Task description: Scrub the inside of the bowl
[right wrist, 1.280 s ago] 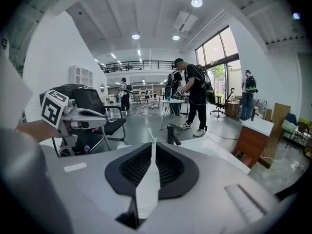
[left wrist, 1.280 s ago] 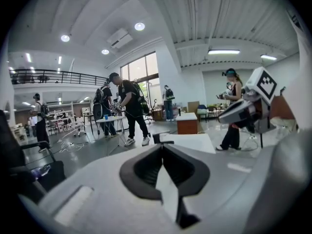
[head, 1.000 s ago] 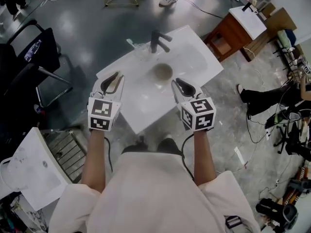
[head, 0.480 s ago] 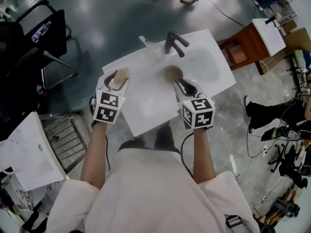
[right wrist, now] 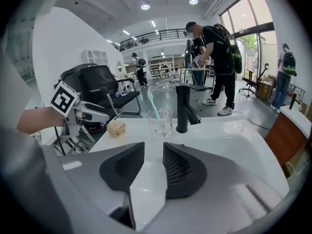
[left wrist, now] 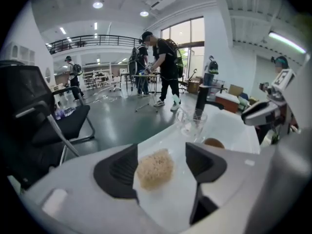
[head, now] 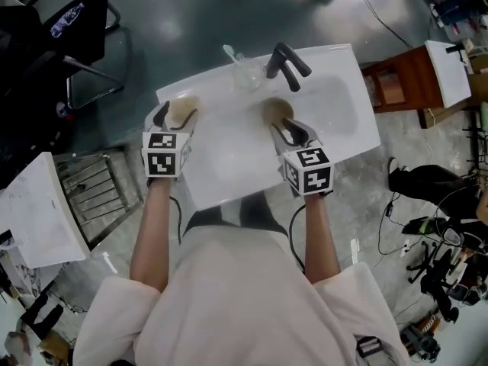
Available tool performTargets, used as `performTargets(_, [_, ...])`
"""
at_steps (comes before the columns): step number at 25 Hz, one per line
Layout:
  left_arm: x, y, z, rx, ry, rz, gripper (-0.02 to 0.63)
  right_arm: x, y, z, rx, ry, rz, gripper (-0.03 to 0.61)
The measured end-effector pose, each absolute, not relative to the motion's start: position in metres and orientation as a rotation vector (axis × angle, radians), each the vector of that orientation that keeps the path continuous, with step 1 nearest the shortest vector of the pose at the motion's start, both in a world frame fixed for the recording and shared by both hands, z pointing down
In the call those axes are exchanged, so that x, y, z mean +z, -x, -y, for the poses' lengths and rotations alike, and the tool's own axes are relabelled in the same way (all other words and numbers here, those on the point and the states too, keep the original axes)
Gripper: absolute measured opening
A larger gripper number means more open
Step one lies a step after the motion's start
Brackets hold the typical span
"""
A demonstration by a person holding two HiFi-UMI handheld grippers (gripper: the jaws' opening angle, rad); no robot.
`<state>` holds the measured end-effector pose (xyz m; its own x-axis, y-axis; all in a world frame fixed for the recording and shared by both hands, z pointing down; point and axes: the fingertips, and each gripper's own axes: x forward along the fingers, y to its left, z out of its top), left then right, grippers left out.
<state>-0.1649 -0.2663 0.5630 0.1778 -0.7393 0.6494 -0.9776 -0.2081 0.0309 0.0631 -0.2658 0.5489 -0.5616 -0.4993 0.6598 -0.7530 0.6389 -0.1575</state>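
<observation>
Both grippers are over the white rectangular washbasin top [head: 229, 180]. The left gripper [head: 174, 119] points down at the far left corner of that top, and its jaws have just been opening: they stand wide apart. Between them lies the tan, rough-textured scrub sponge [left wrist: 155, 168], flat on the white surface. It sits close by the left jaw and clear of the right one, so there is no grip on it.

Over to the right gripper [head: 287, 130]. It's above the sunken basin, roughly midway along the top. Its jaws have just been opening too; they stand a narrow gap apart, with only white basin showing through that gap. Nothing is held.

The small round brown bowl [head: 274, 110] sits in the basin near the far edge, just beyond the right gripper's tips. The black angular faucet [head: 286, 63] stands just beyond the bowl, on the far edge. The right gripper view doesn't show the bowl; the left gripper view catches it past the right jaw.

Just left of the faucet stands a clear drinking glass [head: 245, 73], upright, with a pale green toothbrush [right wrist: 153, 106] leaning in it. From the right gripper view, the sponge is out at the left edge, with the left gripper just beside it.
</observation>
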Motion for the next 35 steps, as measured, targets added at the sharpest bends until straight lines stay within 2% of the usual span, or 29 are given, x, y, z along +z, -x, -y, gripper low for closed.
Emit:
performTargets(8, [0.613, 0.176, 0.277, 0.607, -1.763, 1.686, 0.362, 0.606, -0.07, 0.282, 0.631, -0.824, 2.229, 0.149])
performTargets(17, [0.649, 0.176, 0.289, 0.687, -1.654, 1.697, 0.393, 0.659, -0.072, 0.296, 0.664, -0.677, 2.173, 0.156])
performTargets(23, [0.663, 0.18, 0.29, 0.675, -1.598, 1.733, 0.379, 0.693, -0.073, 0.301, 0.677, -0.585, 2.115, 0.166])
performTargets(27, [0.665, 0.18, 0.289, 0.689, -1.587, 1.747, 0.368, 0.717, -0.073, 0.291, 0.623, -0.466, 2.049, 0.196])
performTargets(35, [0.668, 0.181, 0.291, 0.745, -1.565, 1.776, 0.365, 0.75, -0.067, 0.285, 0.423, -0.306, 1.945, 0.187])
